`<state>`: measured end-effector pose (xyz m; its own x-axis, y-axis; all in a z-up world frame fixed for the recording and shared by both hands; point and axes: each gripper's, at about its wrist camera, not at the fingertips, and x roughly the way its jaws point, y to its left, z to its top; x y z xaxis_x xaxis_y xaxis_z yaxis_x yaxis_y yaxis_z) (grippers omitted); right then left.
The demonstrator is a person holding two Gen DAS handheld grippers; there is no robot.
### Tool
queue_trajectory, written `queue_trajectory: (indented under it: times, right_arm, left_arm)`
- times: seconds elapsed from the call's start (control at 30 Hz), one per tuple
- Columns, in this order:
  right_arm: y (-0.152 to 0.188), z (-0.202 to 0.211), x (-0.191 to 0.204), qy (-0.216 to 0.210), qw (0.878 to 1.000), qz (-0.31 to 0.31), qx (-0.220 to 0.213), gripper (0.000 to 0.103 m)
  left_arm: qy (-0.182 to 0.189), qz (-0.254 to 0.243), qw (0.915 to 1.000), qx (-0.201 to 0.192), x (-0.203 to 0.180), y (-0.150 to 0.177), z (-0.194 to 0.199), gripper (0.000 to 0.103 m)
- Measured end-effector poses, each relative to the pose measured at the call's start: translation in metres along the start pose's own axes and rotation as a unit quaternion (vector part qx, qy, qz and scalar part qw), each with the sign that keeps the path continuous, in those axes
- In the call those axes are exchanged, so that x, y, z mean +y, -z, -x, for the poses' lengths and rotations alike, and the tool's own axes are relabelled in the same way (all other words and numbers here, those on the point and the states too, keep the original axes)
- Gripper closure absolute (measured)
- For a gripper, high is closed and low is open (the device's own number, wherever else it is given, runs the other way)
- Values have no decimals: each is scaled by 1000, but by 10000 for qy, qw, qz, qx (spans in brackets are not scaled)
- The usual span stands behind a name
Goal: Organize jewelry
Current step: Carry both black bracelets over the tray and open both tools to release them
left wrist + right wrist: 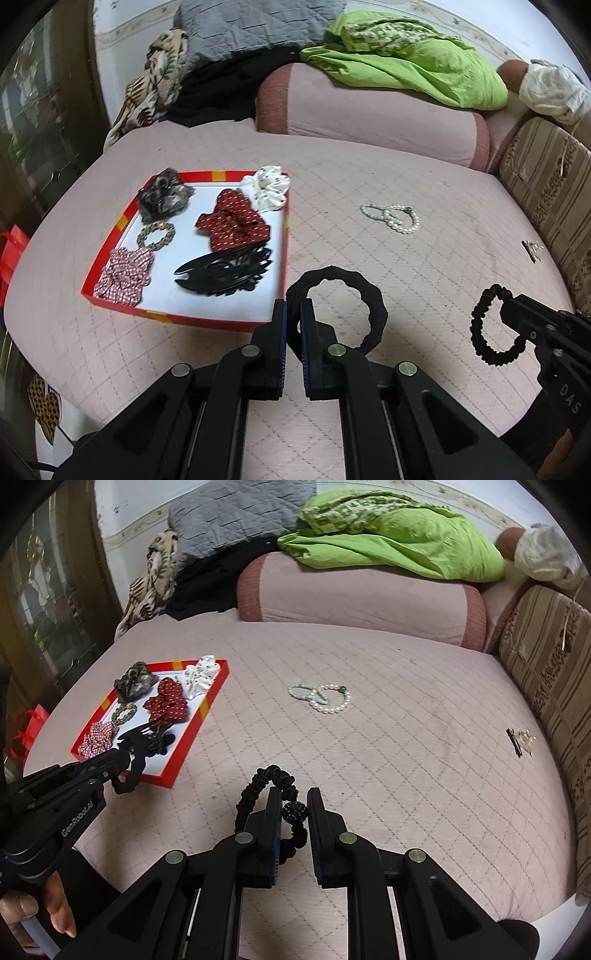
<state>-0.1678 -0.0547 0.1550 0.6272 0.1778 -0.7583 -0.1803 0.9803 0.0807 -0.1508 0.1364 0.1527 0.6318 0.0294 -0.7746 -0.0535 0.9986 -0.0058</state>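
Both hair ties looked soft and floppy, basically weightless. The left hand-held gripper point(293, 314) was clenched on the plain black hair tie point(338, 308), just off the red tray point(184, 317) near the bed's front edge. The right hand-held gripper point(295, 808) pinched the beaded black hair tie point(275, 801) by its band.

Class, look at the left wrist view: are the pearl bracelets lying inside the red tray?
No: the pearl bracelets lie on the pink quilt, apart from the red tray.
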Motion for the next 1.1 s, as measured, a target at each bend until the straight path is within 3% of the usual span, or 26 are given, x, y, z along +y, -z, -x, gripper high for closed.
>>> queue_trajectory:
  times: [0.53,1.1]
  right_arm:
    - [-9,-6,46,-171,9989,437,71,88]
    - [-51,-42,95,-623,9948,798,92,88]
  left_arm:
    - [-314,425,9986,10,50,3,-5,97]
    - [-530,1132,9918,250,114,-5,-37,97]
